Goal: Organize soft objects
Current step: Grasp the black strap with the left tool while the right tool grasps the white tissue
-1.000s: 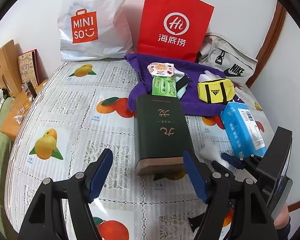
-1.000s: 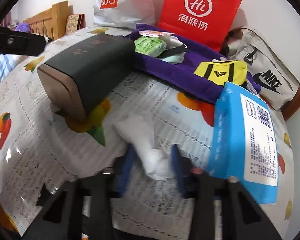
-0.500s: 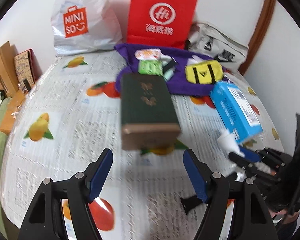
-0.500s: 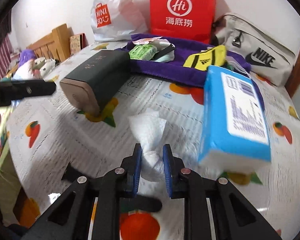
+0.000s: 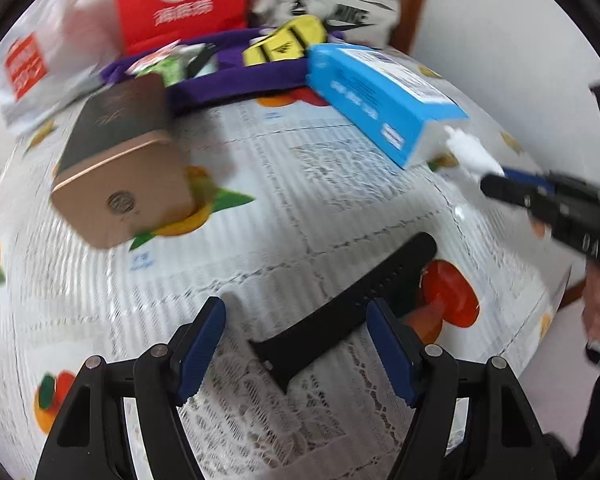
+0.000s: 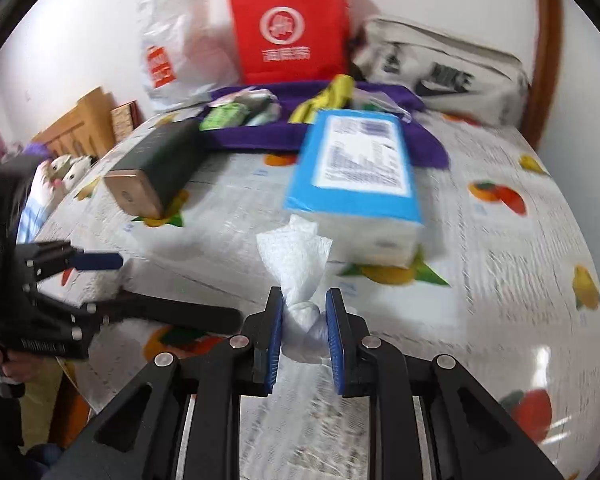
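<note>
Presently the white tissue [image 6: 296, 268] is pinched between the blue pads of the right tongs [image 6: 302, 334], its twisted lower end clamped and its upper part fanning out above the fingers, clear of the counter [image 6: 500, 280]. It sits just near of the blue tissue pack [image 6: 358, 168], which lies flat with a white printed label and barcode face up; the print is too blurred to read.

The left tongs [image 5: 296, 344] stand apart, holding nothing. Between and just beyond their pads a black strap [image 5: 352, 300] lies flat on the counter's lace-and-fruit-print cover. The strap runs diagonally from near-left to far-right.

To the left of the pack lies a dark green box [image 5: 120, 120] with a gold end cap bearing a round emblem; its gold lettering cannot be read.

Farther back a purple cloth [image 6: 340, 136] carries a green packet [image 6: 224, 116] and a yellow pouch [image 5: 286, 42] with black stripes and a small black logo.

Against the far wall stand, from left to right:
- a white plastic bag [image 6: 176, 44] with an orange logo panel, text blurred;
- a red paper bag [image 6: 288, 28] with a white circular logo and white Chinese characters;
- a light grey bag [image 6: 448, 68] marked NIKE with a swoosh.

A person's hand [image 6: 16, 368] grips the left handle at the left edge of the right wrist view.
</note>
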`<state>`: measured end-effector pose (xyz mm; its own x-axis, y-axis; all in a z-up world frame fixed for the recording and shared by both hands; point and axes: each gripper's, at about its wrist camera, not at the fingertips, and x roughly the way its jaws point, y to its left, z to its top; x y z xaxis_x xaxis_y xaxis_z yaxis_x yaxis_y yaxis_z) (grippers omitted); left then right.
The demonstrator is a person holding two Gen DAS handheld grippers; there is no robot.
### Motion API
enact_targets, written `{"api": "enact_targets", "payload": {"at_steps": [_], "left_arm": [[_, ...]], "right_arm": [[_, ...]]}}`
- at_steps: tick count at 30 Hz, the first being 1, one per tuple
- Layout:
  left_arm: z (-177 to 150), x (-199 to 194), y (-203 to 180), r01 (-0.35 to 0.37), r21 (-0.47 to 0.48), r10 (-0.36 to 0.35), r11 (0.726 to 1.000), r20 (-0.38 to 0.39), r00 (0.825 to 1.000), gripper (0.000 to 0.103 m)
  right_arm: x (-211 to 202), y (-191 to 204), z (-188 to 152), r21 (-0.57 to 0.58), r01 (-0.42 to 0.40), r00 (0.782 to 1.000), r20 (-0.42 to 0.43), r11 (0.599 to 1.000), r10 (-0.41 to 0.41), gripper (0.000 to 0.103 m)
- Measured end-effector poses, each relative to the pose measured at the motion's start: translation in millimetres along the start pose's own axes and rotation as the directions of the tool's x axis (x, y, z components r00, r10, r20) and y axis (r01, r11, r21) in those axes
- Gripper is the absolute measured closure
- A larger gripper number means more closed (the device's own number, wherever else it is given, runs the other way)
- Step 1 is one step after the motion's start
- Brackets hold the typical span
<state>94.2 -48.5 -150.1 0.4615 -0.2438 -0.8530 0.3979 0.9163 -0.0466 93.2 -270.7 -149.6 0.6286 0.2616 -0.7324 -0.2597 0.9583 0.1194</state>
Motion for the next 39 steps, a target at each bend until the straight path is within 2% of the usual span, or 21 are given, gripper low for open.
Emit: {"api": "enact_targets", "payload": {"at_steps": [4, 6, 7, 9, 11, 14, 16, 17, 18, 22, 24, 26, 29, 31, 33, 36, 39], "left_arm": [[-2, 4, -18, 0.024, 0.121, -0.026, 0.992, 0.012, 1.0, 0.022], [-3, 8, -29, -0.002, 0.178, -0.004, 0.984, 0.031, 1.0, 0.021], [-2, 9, -32, 0.007, 0.184, -0.015, 0.983, 0.038, 0.999, 0.022], [0, 9, -35, 0.005, 0.181, -0.014, 0.984, 0.052, 0.999, 0.031], [2, 6, -35, 0.0, 0.167, -0.012, 0.986, 0.07, 0.997, 0.066], [1, 3, -29, 0.012, 0.134, -0.021, 0.991, 0.063, 0.998, 0.077], [0, 0, -15, 0.035, 0.061, -0.038, 0.998, 0.058, 0.998, 0.089], [-2, -2, -4, 0.043, 0.008, -0.043, 0.999, 0.051, 0.998, 0.09], [-4, -4, 4, 0.039, -0.021, -0.038, 0.999, 0.052, 0.998, 0.09], [-10, -9, 20, 0.006, -0.034, -0.004, 0.999, 0.053, 0.999, 0.09], [-7, -7, 12, 0.001, 0.026, -0.002, 1.0, 0.048, 0.999, 0.087], [-3, -3, 2, -0.007, 0.08, 0.003, 0.997, 0.056, 0.998, 0.076], [4, 1, -10, -0.035, 0.131, 0.027, 0.991, 0.063, 0.998, 0.076], [8, -1, -9, -0.003, 0.119, -0.004, 0.993, 0.056, 0.998, 0.074], [11, -3, -8, 0.067, 0.094, -0.073, 0.993, 0.055, 0.996, 0.065], [13, -6, -20, 0.067, 0.13, -0.077, 0.989, 0.073, 0.994, 0.047], [12, 3, -31, 0.068, 0.164, -0.076, 0.984, 0.047, 0.996, 0.044]], "right_arm": [[3, -14, -3, 0.037, 0.012, 1.0, -0.011, 0.999, -0.012, 0.082], [6, -19, -4, 0.048, 0.019, 1.0, -0.017, 0.999, -0.018, 0.082], [7, -20, -4, 0.051, 0.019, 1.0, -0.018, 0.998, -0.018, 0.082], [9, -23, -5, 0.062, 0.02, 1.0, -0.02, 0.998, -0.019, 0.082], [10, -26, -5, 0.069, 0.024, 0.999, -0.024, 0.997, -0.023, 0.082], [9, -27, -5, 0.074, 0.026, 1.0, -0.018, 0.997, -0.024, 0.082], [8, -28, -5, 0.075, 0.017, 1.0, -0.015, 0.997, -0.016, 0.082], [7, -28, -5, 0.074, 0.016, 1.0, -0.013, 0.997, -0.015, 0.082], [6, -27, -5, 0.07, 0.013, 1.0, -0.012, 0.997, -0.012, 0.082], [6, -25, -8, 0.054, 0.003, 1.0, -0.017, 0.999, -0.002, 0.082], [8, -27, -9, 0.067, -0.009, 1.0, -0.022, 0.998, 0.011, 0.082], [9, -28, -10, 0.075, -0.011, 1.0, -0.024, 0.997, 0.013, 0.082], [10, -30, -11, 0.085, -0.017, 0.999, -0.027, 0.996, 0.019, 0.082], [10, -31, -12, 0.089, -0.016, 0.999, -0.029, 0.996, 0.019, 0.082], [11, -33, -14, 0.093, -0.016, 0.999, -0.036, 0.996, 0.019, 0.082], [13, -35, -15, 0.1, -0.012, 0.999, -0.043, 0.995, 0.016, 0.082], [14, -36, -14, 0.103, -0.011, 0.999, -0.045, 0.995, 0.016, 0.082]]}}
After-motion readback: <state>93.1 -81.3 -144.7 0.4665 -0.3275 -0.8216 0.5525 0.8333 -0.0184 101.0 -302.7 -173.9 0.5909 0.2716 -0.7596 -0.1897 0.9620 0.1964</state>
